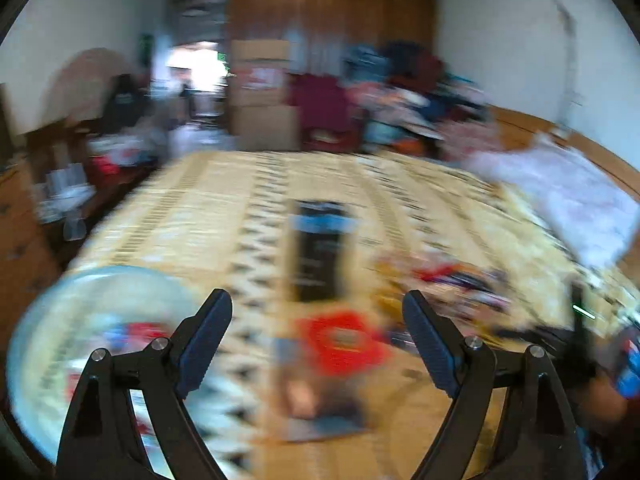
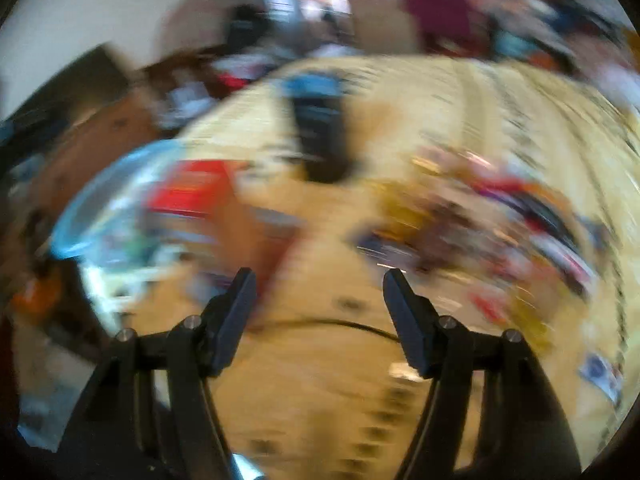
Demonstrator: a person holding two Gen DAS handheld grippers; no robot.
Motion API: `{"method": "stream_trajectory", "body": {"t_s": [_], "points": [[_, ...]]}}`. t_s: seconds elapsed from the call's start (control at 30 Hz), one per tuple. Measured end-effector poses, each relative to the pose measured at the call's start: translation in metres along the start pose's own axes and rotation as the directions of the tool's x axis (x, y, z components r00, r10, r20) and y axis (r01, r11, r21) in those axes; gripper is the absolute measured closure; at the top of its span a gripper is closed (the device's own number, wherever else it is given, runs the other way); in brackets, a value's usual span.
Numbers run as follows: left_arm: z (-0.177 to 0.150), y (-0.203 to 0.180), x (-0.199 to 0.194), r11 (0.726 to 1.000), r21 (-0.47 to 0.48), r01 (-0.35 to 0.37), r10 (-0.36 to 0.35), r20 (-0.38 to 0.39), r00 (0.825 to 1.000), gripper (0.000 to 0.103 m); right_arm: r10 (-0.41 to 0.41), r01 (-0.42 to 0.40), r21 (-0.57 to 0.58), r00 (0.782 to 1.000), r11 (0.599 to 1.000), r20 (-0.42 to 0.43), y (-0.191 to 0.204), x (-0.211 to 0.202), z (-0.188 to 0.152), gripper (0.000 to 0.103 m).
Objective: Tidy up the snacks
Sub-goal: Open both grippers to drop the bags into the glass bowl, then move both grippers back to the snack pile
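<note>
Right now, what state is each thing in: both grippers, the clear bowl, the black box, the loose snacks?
left gripper: open, nothing between the fingers.
right gripper: open, nothing between the fingers.
clear bowl: on the patterned cloth, some packets inside; the blur hides which.
black box: on the cloth, apart from the bowl.
red packet: flat on the cloth, outside the bowl.
snack pile: loose on the cloth, unsorted.

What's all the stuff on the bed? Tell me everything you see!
bedspread: one, yellow patterned, covering the bed
bowl: one, clear bluish, near left, with blurred packets inside
dark box: one, black with a blue band, mid-bed
red packet: one, red, in front of the box
snack pile: too blurred to count, mixed colours, right side
pillow: one, pale, far right
left gripper: black, open, empty
right gripper: black, open, empty
</note>
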State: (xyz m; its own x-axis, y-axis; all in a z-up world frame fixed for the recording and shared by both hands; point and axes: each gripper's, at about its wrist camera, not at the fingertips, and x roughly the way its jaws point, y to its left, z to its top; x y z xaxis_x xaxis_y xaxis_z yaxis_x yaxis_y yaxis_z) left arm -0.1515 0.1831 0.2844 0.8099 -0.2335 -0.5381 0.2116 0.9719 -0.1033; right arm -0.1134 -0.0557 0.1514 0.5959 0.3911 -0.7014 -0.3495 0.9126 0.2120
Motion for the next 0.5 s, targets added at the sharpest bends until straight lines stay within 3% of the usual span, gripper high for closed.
{"method": "stream_trajectory", "body": {"t_s": [0.07, 0.2, 0.4, 0.47, 0.5], "points": [[-0.007, -0.031, 0.011, 0.997, 0.017, 0.070, -0.070, -0.034, 0.997, 0.015, -0.081, 0.082, 0.025, 0.996, 0.996, -0.048, -0.043, 0.022, 0.010, 0.041], [-0.023, -0.079, 0.037, 0.990, 0.025, 0.139, -0.136, -0.098, 0.986, 0.015, -0.101, 0.112, 0.069, 0.984, 0.991, -0.150, -0.098, 0.091, 0.060, 0.048], [-0.047, -0.109, 0.071, 0.988, 0.022, 0.154, -0.147, -0.206, 0.967, 0.015, -0.094, 0.094, -0.009, 0.969, 0.995, -0.228, -0.113, 0.187, 0.123, 0.052], [-0.055, -0.112, 0.075, 0.987, 0.022, 0.160, -0.151, -0.224, 0.963, 0.015, -0.112, 0.114, -0.008, 0.959, 0.993, -0.261, -0.123, 0.210, 0.125, 0.051], [-0.059, -0.115, 0.078, 0.987, 0.024, 0.159, -0.150, -0.231, 0.961, 0.015, -0.074, 0.088, 0.032, 0.953, 0.996, -0.292, -0.132, 0.219, 0.119, 0.052]]}}
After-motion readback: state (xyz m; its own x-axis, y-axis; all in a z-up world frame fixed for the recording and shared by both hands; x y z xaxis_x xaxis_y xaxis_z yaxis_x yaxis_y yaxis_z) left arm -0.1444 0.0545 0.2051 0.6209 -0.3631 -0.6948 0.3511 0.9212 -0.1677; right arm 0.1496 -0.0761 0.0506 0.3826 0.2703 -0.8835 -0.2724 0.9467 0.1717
